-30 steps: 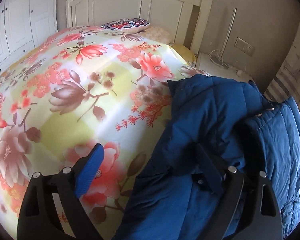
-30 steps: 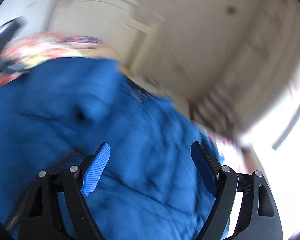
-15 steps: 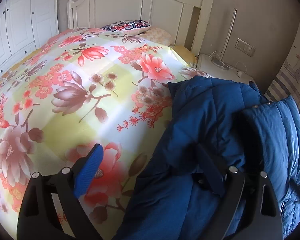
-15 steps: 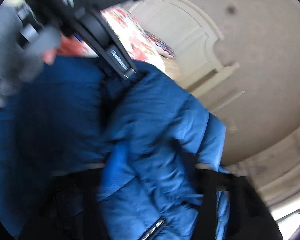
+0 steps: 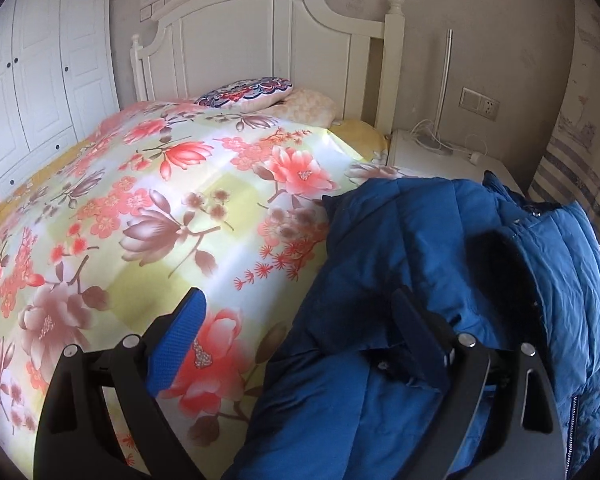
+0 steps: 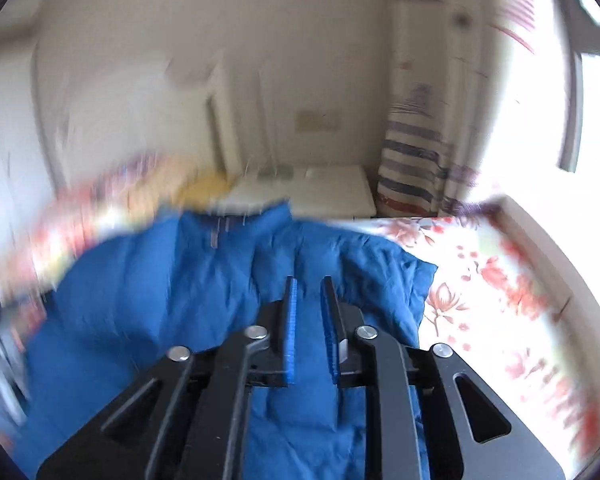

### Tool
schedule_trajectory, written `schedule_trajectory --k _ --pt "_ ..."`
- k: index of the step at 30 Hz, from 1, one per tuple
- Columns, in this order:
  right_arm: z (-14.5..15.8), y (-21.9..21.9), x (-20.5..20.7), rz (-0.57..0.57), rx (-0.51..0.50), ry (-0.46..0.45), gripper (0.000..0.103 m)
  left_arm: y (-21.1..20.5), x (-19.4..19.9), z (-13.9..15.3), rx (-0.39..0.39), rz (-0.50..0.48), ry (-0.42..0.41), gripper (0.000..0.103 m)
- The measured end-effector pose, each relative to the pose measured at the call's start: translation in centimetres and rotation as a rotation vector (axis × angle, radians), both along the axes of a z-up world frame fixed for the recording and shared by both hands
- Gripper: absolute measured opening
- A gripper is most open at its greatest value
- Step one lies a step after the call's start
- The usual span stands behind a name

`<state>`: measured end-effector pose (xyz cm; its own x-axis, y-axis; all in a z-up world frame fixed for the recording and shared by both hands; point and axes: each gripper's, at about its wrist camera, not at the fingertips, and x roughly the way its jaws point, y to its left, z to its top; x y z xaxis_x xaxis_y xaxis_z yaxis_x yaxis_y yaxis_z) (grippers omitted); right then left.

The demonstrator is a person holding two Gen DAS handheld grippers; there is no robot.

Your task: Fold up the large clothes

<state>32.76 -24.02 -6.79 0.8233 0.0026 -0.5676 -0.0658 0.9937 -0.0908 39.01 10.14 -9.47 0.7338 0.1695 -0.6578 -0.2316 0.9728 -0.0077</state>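
A large blue quilted puffer jacket [image 5: 440, 280] lies crumpled on the flowered bedspread near the bed's right edge. Its padded panels are stitched in horizontal bands, and part of it is folded over itself, leaving a dark hollow. A zipper runs along its lower right edge. In the right wrist view the jacket [image 6: 204, 280] spreads wide, wrinkled and blurred.

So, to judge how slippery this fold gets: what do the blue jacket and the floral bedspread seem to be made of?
Jacket: looks like a padded synthetic shell, probably nylon or polyester; stitched quilting lines, puffy creases and a slight sheen suggest it. Bedspread: seems a smooth printed fabric, perhaps satin-like polyester or cotton; it lies taut with soft highlights across the flowers. Neither fibre can be confirmed by look alone.
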Motion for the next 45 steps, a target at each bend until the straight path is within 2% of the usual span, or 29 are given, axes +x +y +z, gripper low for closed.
schedule_trajectory --k 1,2,3,8,12,14,15,16,17,19,21,23,24,26,28,31,33,35,38,39,40,41,42,45 --pt "-0.6 2.5 -0.1 0.081 -0.075 0.001 0.080 0.1 0.0 0.0 -0.006 0.000 0.001 0.093" --pt "-0.9 4.4 -0.4 0.145 -0.125 -0.021 0.095 0.2 0.0 0.0 -0.012 0.002 0.001 0.094" --pt "-1.2 7.4 -1.0 0.220 -0.211 -0.058 0.095 0.3 0.0 0.0 -0.018 0.004 0.001 0.095" --pt "-2.8 16.7 -1.7 0.440 -0.449 -0.116 0.095 0.5 0.0 -0.1 -0.029 0.003 0.002 0.096" --pt "-5.1 21.8 -0.1 0.517 -0.625 -0.124 0.095 0.6 0.1 -0.2 -0.039 0.001 0.005 0.096" --pt "-5.7 22.9 0.9 0.519 -0.681 -0.118 0.094 0.6 0.1 -0.2 -0.044 0.001 0.005 0.096" --pt "-5.9 23.2 1.7 0.519 -0.687 -0.103 0.090 0.7 0.1 -0.2 -0.045 0.001 0.004 0.096" --pt "-5.9 23.0 2.2 0.525 -0.667 -0.083 0.078 0.7 0.1 -0.2 -0.045 0.001 0.004 0.096" --pt "-5.6 22.7 2.5 0.526 -0.632 -0.063 0.046 0.7 0.1 -0.2 -0.046 0.000 0.004 0.096" --pt "-3.6 20.5 2.4 0.525 -0.475 -0.077 0.030 0.7 0.1 -0.2 -0.047 -0.003 0.002 0.097" --pt "-0.5 17.4 1.3 0.479 -0.258 -0.105 0.021 0.7 0.0 -0.2 -0.047 -0.006 -0.003 0.097" --pt "2.1 12.5 0.4 0.399 -0.024 -0.135 0.020 0.7 -0.1 -0.1 -0.049 -0.002 -0.009 0.097" --pt "3.7 8.4 0.1 0.333 0.154 -0.151 0.020 0.7 -0.2 -0.1 -0.051 -0.003 -0.010 0.097" --pt "4.7 0.7 -0.4 0.192 0.433 -0.162 0.020 0.6 -0.3 0.0 -0.050 -0.010 -0.021 0.097" --pt "4.2 -5.0 0.2 0.065 0.589 -0.130 0.020 0.3 -0.6 0.3 -0.037 -0.018 -0.037 0.097" --pt "2.2 -10.3 0.4 -0.131 0.584 -0.073 0.019 -0.4 -1.0 0.7 -0.012 -0.036 -0.062 0.097" --pt "-0.3 -12.3 0.6 -0.232 0.566 0.024 0.020 -0.6 -1.1 0.9 -0.003 -0.040 -0.070 0.098" --pt "-2.4 -12.5 1.4 -0.267 0.487 0.098 0.020 -0.6 -1.0 0.8 -0.005 -0.040 -0.066 0.099" --pt "-4.0 -10.8 2.1 -0.245 0.480 0.121 0.021 -0.4 -0.9 0.8 -0.015 -0.032 -0.062 0.099" --pt "-3.6 -10.7 1.8 -0.233 0.476 0.113 0.031 -0.4 -0.9 0.8 -0.016 -0.031 -0.061 0.099" --pt "-3.4 -10.1 1.3 -0.215 0.470 0.103 0.045 -0.3 -0.9 0.7 -0.016 -0.030 -0.060 0.099" --pt "-2.9 -9.3 1.2 -0.199 0.455 0.086 0.085 -0.3 -0.9 0.7 -0.015 -0.031 -0.061 0.099" --pt "-2.3 -8.5 1.3 -0.181 0.429 0.053 0.098 -0.4 -0.9 0.7 -0.013 -0.032 -0.060 0.099" --pt "-1.5 -5.9 2.4 -0.121 0.304 0.052 0.097 -0.3 -0.8 0.7 -0.017 -0.031 -0.059 0.099"
